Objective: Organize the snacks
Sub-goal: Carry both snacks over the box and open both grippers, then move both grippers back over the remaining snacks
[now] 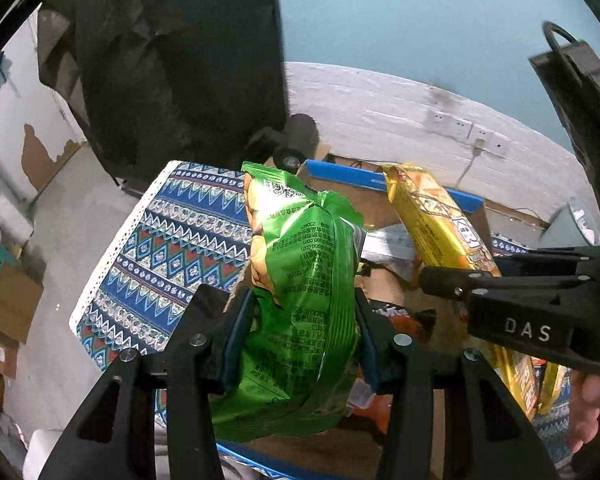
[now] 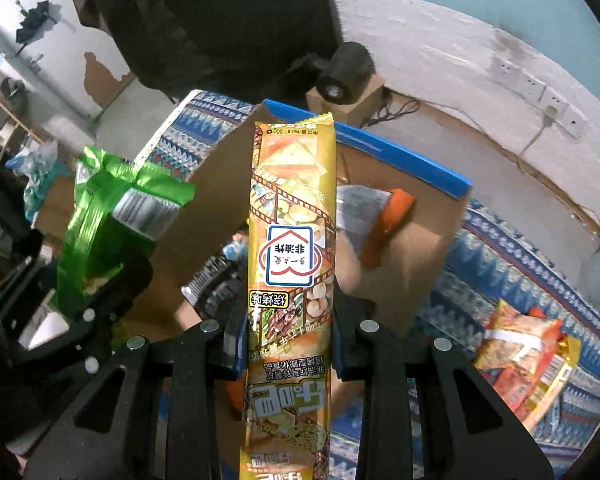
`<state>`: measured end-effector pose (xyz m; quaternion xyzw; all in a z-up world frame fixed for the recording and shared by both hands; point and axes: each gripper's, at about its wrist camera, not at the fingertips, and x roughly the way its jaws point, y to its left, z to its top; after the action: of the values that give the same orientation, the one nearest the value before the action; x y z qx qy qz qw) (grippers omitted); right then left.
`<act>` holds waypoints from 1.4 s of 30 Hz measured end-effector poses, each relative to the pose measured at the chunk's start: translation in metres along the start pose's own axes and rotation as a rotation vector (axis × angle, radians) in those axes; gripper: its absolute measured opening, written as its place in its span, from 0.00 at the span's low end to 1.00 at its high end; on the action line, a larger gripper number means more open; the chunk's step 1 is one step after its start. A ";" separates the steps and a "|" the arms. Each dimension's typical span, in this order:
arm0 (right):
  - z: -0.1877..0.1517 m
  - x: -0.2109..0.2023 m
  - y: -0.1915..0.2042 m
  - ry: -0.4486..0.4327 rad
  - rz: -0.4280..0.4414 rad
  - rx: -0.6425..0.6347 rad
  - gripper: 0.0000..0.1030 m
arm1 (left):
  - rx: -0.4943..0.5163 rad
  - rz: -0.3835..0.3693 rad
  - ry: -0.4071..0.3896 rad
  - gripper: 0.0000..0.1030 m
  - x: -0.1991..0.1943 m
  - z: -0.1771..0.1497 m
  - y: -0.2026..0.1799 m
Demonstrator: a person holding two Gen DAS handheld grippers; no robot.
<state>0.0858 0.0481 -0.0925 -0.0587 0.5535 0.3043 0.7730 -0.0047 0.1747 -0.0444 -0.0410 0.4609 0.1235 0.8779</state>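
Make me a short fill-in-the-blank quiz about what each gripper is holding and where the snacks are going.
1. The left gripper is shut on a ____ snack bag.
2. The right gripper clamps a long ____ packet.
3. Beyond both packets stands an open ____ box with blue edging.

Missing words: green; yellow; cardboard

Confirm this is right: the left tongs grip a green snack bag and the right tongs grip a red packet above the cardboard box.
Not quite: the right tongs grip a yellow packet, as the right wrist view shows. The left tongs do grip the green snack bag above the cardboard box.
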 end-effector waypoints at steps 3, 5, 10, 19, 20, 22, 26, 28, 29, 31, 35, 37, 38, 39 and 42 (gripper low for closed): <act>0.004 0.008 0.006 0.018 -0.008 -0.007 0.36 | -0.006 0.003 0.015 0.48 0.003 -0.001 0.002; 0.006 0.008 0.009 0.014 -0.021 -0.015 0.36 | -0.005 0.017 0.018 0.51 0.003 -0.001 0.003; 0.002 -0.002 0.006 0.007 -0.042 -0.032 0.44 | 0.000 0.036 -0.001 0.70 -0.002 0.000 0.001; -0.020 -0.037 -0.020 -0.019 -0.116 -0.048 0.61 | 0.049 -0.011 -0.004 0.74 -0.014 0.000 -0.027; -0.022 -0.039 -0.023 -0.021 -0.121 -0.048 0.62 | 0.055 -0.014 -0.005 0.74 -0.015 0.000 -0.031; -0.031 -0.048 -0.033 -0.021 -0.137 -0.047 0.64 | 0.069 -0.025 -0.004 0.75 -0.017 -0.001 -0.041; -0.042 -0.063 -0.053 -0.021 -0.154 -0.042 0.65 | 0.103 -0.061 0.013 0.75 -0.018 -0.004 -0.064; -0.050 -0.071 -0.065 -0.022 -0.163 -0.044 0.65 | 0.119 -0.079 0.020 0.75 -0.019 -0.006 -0.076; -0.054 -0.075 -0.071 -0.020 -0.170 -0.045 0.65 | 0.125 -0.087 0.024 0.75 -0.020 -0.007 -0.081; -0.063 -0.083 -0.085 -0.016 -0.181 -0.051 0.67 | 0.141 -0.107 0.034 0.75 -0.020 -0.009 -0.093; -0.083 -0.096 -0.112 -0.008 -0.215 -0.060 0.70 | 0.165 -0.140 0.057 0.75 -0.019 -0.013 -0.113; -0.091 -0.102 -0.123 -0.006 -0.223 -0.059 0.70 | 0.174 -0.163 0.076 0.75 -0.017 -0.015 -0.123; -0.096 -0.104 -0.131 -0.003 -0.228 -0.057 0.70 | 0.177 -0.173 0.084 0.75 -0.016 -0.016 -0.127; -0.100 -0.107 -0.138 0.001 -0.233 -0.053 0.70 | 0.181 -0.180 0.091 0.75 -0.015 -0.018 -0.131; -0.114 -0.114 -0.158 0.011 -0.247 -0.033 0.70 | 0.205 -0.202 0.107 0.75 -0.013 -0.021 -0.147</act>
<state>0.0546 -0.1747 -0.0731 -0.1406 0.5414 0.2156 0.8004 0.0090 0.0266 -0.0516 -0.0037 0.5107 -0.0155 0.8596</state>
